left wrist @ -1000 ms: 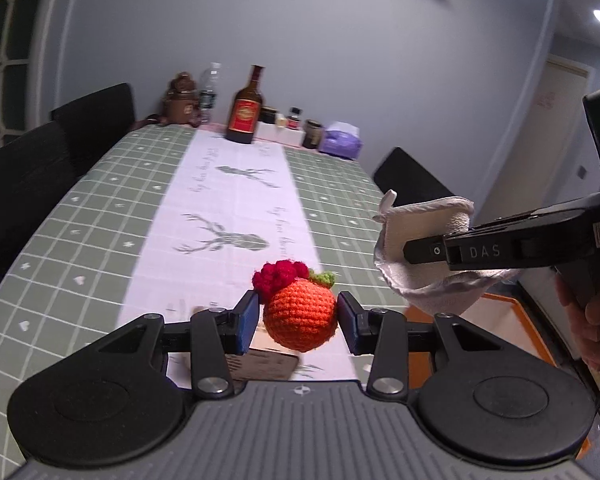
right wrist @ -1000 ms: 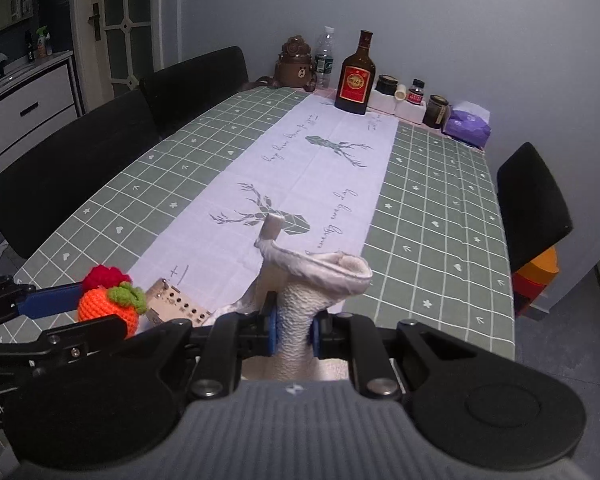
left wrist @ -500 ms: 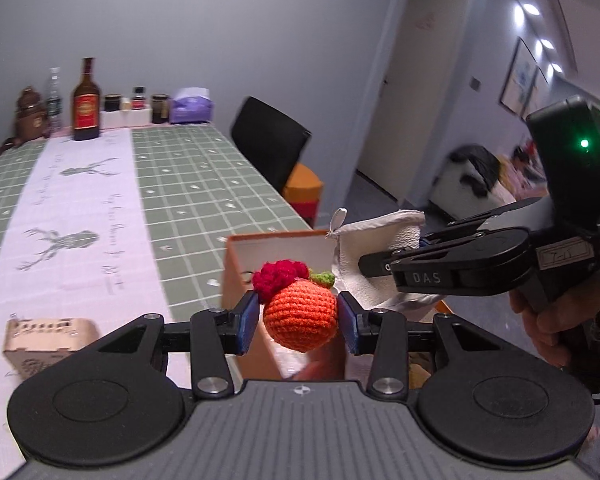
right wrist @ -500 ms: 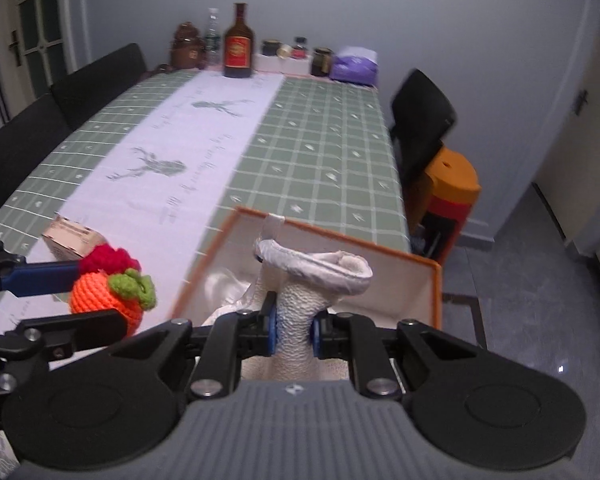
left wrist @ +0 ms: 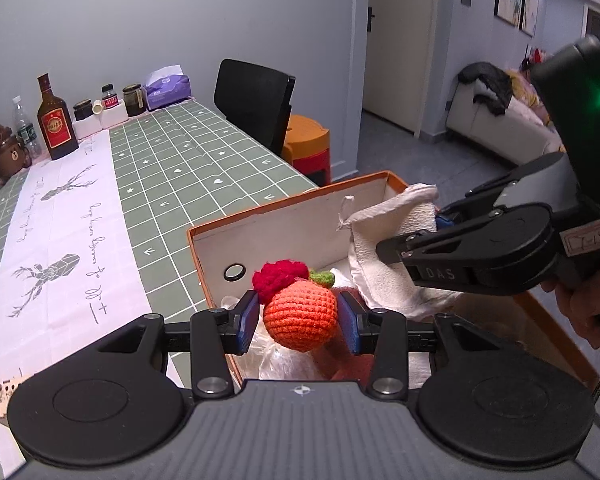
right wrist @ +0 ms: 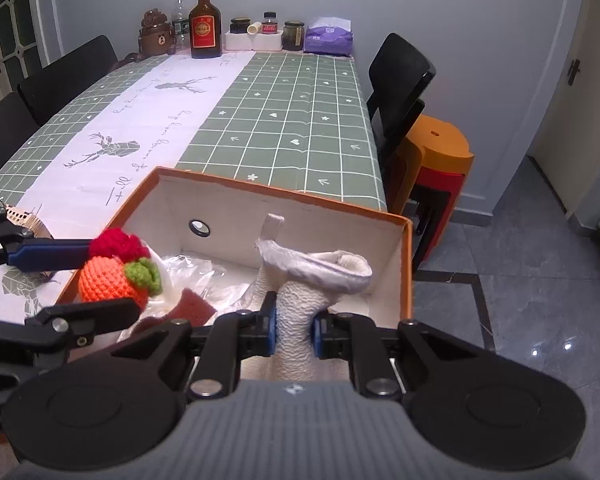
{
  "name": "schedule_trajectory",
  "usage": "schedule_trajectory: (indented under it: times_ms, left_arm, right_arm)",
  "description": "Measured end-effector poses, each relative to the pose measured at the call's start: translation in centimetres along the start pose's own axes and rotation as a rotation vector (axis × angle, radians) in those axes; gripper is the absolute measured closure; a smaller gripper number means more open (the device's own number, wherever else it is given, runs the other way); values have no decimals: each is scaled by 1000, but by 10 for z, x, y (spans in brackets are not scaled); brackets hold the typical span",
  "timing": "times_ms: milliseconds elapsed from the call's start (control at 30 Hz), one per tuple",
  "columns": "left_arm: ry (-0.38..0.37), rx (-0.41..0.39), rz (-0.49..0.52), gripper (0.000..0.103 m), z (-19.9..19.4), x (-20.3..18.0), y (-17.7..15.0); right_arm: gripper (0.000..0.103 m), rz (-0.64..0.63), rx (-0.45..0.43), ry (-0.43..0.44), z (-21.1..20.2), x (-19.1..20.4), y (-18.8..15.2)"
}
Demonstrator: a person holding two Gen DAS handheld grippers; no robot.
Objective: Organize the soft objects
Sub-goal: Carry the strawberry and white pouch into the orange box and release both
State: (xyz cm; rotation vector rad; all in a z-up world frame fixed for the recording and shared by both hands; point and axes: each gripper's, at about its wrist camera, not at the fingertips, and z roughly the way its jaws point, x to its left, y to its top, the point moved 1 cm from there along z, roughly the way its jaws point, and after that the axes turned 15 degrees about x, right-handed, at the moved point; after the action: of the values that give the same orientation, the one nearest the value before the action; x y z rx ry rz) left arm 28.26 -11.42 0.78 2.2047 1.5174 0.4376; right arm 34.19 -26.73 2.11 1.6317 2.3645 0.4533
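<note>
While both loads hang over box (right wrist: 406, 264), nothing released: left gripper (left wrist: 299, 318) jaws pinching crochet fruit (left wrist: 300, 314); right gripper (right wrist: 294, 328), 3 o'clock, jaws pinching white cloth (right wrist: 300, 300). Left: drop both.

A long table under a green checked tablecloth (right wrist: 284, 120) stands against a plain grey wall (right wrist: 440, 4). Black chairs (right wrist: 400, 76) flank it; stacked orange and red plastic stools (right wrist: 436, 160) stand beside one. The floor is glossy grey tile (right wrist: 540, 300).

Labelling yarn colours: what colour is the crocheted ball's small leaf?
Green. The leaf on the orange crocheted ball shows best in the right wrist view.
</note>
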Motion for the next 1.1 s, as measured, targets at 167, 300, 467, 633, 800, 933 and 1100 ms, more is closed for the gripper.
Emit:
schedule_trajectory:
  times_ms: [167, 300, 467, 633, 800, 933, 1100]
  left_arm:
    - [42, 13, 36, 55, 9, -6, 5]
    - [48, 15, 54, 55, 15, -7, 8]
    - [63, 14, 76, 53, 17, -10, 8]
    - [78, 7, 90, 48, 16, -11, 9]
    - [89, -25, 109, 39, 7, -14, 5]
    - [98, -55, 123, 34, -2, -16, 1]
    - [110, -90, 132, 32, -16, -15, -5]
  right_arm:
    - [87, -15, 31, 16, 18, 0, 5]
    - [86, -30, 51, 13, 31, 1, 5]
    - [70, -12, 49, 32, 33, -5, 5]
    - [67, 4, 40, 26, 25, -7, 4]
    - [59, 26, 19, 20, 10, -10, 2]
    - [48, 60, -7, 28, -5, -12, 1]
    - [45, 94, -48, 62, -30, -12, -10]
